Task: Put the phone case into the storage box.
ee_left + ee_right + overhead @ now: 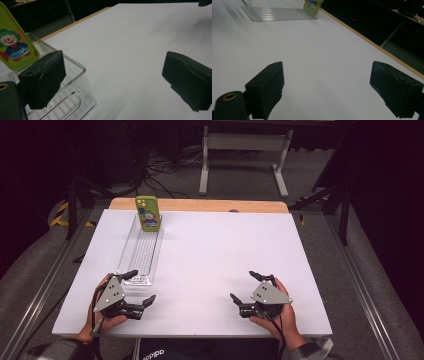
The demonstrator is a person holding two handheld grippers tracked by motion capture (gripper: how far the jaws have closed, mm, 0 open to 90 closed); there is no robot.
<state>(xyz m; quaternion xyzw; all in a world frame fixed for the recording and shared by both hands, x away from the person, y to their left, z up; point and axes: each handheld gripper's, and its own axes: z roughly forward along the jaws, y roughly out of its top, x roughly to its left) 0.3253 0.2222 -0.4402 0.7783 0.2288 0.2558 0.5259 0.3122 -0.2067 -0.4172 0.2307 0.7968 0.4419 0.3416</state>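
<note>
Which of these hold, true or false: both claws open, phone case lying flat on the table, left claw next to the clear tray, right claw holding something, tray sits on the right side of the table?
1. Both the left claw and the right claw are open. True.
2. The green phone case lies flat. False: it stands upright at the far end of the clear tray.
3. The left claw is at the tray's near end. True.
4. The right claw holds something. False: nothing sits between its jaws.
5. The tray is on the right side of the white table. False: left side.

A dim room: grey carpet floor [240, 175], tangled cables [155, 170], and a white-legged bench frame [245, 142] beyond the table.
</note>
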